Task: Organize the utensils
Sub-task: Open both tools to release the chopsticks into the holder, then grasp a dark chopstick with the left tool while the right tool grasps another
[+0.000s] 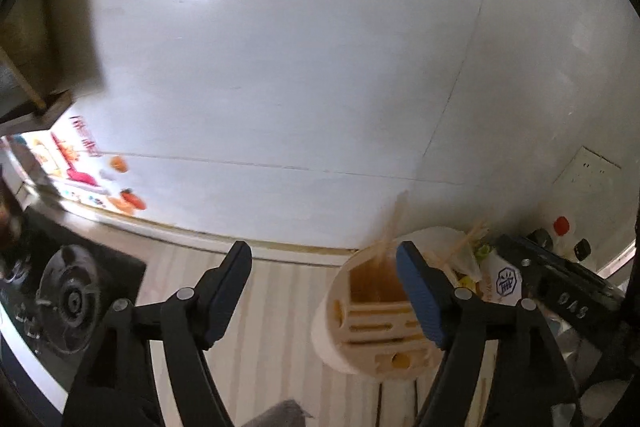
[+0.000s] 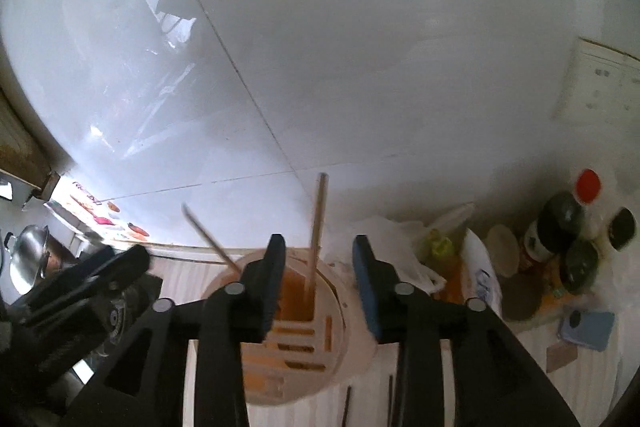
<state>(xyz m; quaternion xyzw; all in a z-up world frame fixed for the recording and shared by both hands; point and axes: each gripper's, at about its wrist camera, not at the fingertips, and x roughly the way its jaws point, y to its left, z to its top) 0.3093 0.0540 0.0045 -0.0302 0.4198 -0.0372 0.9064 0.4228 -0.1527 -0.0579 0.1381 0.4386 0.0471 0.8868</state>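
Note:
A round cream utensil holder (image 1: 360, 331) with slotted compartments stands on the striped counter; it also shows in the right wrist view (image 2: 304, 331). Wooden chopsticks (image 2: 316, 227) stand in its deep compartment, one upright and one (image 2: 208, 235) leaning left; they look blurred in the left wrist view (image 1: 394, 227). My left gripper (image 1: 324, 299) is open and empty, its right finger over the holder. My right gripper (image 2: 318, 291) is open and empty just above the holder, and the upright chopstick rises between its fingers without touching them. Dark chopsticks (image 2: 348, 407) lie on the counter in front of the holder.
A gas hob (image 1: 68, 303) and a wok (image 2: 28, 255) are at the left. Plastic bags (image 2: 404, 243), sauce bottles (image 2: 564, 227) and a blue item (image 2: 588, 327) crowd the right. A white tiled wall (image 1: 320, 67) stands close behind. The other gripper (image 2: 80, 279) is at the left.

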